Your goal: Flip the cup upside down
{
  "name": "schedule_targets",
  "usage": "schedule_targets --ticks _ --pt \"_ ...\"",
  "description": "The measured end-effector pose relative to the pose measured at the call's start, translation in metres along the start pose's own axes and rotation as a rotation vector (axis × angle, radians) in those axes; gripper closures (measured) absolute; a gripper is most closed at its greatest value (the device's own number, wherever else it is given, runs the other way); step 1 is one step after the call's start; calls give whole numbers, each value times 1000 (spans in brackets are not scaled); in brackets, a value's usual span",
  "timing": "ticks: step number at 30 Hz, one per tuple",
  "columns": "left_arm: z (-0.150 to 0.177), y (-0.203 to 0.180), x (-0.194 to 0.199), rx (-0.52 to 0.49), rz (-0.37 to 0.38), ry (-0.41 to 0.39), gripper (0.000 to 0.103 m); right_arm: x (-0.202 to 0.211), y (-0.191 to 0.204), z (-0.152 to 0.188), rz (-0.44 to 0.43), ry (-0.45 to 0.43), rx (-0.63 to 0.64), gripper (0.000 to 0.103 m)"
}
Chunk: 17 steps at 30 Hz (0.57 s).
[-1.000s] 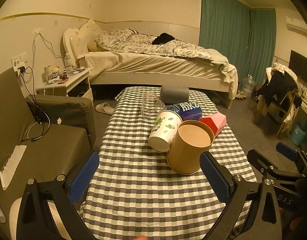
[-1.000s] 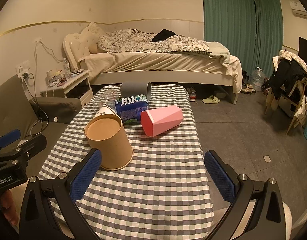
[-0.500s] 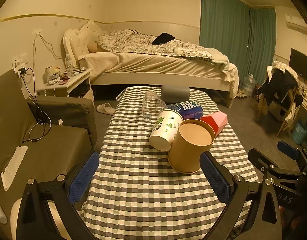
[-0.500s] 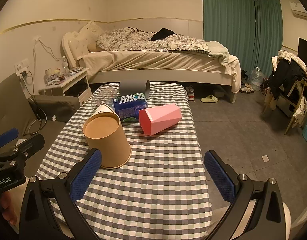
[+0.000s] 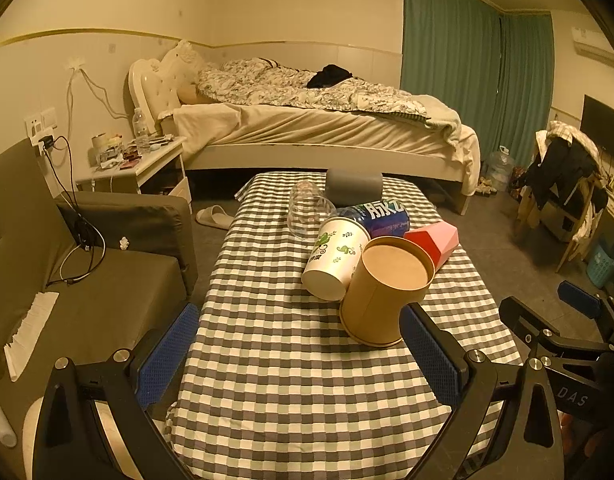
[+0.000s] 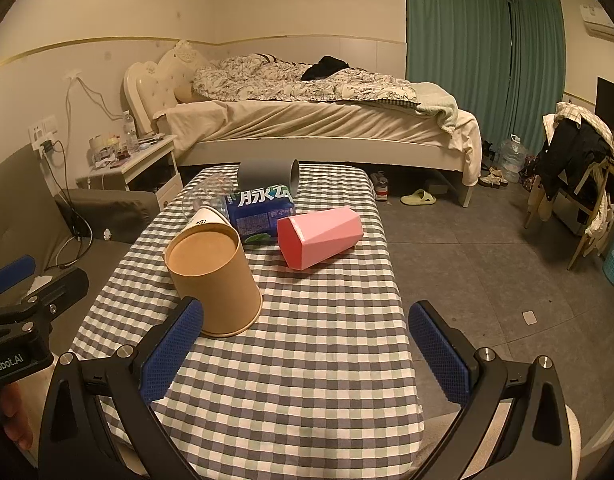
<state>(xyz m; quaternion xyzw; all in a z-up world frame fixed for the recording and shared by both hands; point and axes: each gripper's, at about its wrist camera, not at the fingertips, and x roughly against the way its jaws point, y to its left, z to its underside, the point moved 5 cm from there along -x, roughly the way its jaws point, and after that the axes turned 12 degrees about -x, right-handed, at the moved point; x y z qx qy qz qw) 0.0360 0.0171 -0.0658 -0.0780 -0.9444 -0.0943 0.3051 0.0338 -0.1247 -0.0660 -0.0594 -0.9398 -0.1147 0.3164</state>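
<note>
Both grippers were spread wide and held nothing. In the left wrist view, the left gripper (image 5: 295, 350) filled the lower part of the frame, its blue pads well apart over the checked tablecloth (image 5: 291, 380); the brown paper cup (image 5: 381, 292) stood just right of centre, mouth down on the cloth and flat base up, with the gripper's right-hand pad just beside its lower edge, though contact could not be told. Behind it, toward the middle of the frame, a white cup with green leaves (image 5: 335, 258) lay on its side against it, and further back lay a clear plastic cup (image 5: 307, 210), a blue bottle (image 5: 381, 216), a grey cup (image 5: 353, 188) and a pink faceted cup (image 5: 437, 238). The right gripper showed at the lower right edge of this view.

In the right wrist view, the right gripper (image 6: 307, 352) was likewise open at the bottom of the frame, and the brown paper cup sat left of centre — its rim down on the cloth, its wider end at the bottom, its wall plain, matte and undented. The pink cup lay on its side at centre, well apart from both pads.

Judged from this, the flip looked done for the brown cup, inverted and free of both grippers. If another cup was meant, that one remained untouched.
</note>
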Motion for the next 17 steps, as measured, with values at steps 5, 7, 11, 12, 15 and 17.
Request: schedule_targets --ticks 5,7,11,12,15,17 --pt "1 2 0 1 0 0 0 0 0 0 2 1 1 0" --pt "2 3 0 1 -1 0 0 0 -1 1 3 3 2 0" --pt "1 2 0 -1 -1 -1 0 -1 -2 3 7 6 5 0" --pt "1 3 1 -2 0 -3 0 -1 -3 4 8 6 6 0" --pt "3 4 2 -8 -3 -16 0 -1 -2 4 8 6 6 0" --pt "3 4 2 -9 1 -16 0 -1 -2 4 7 6 6 0"
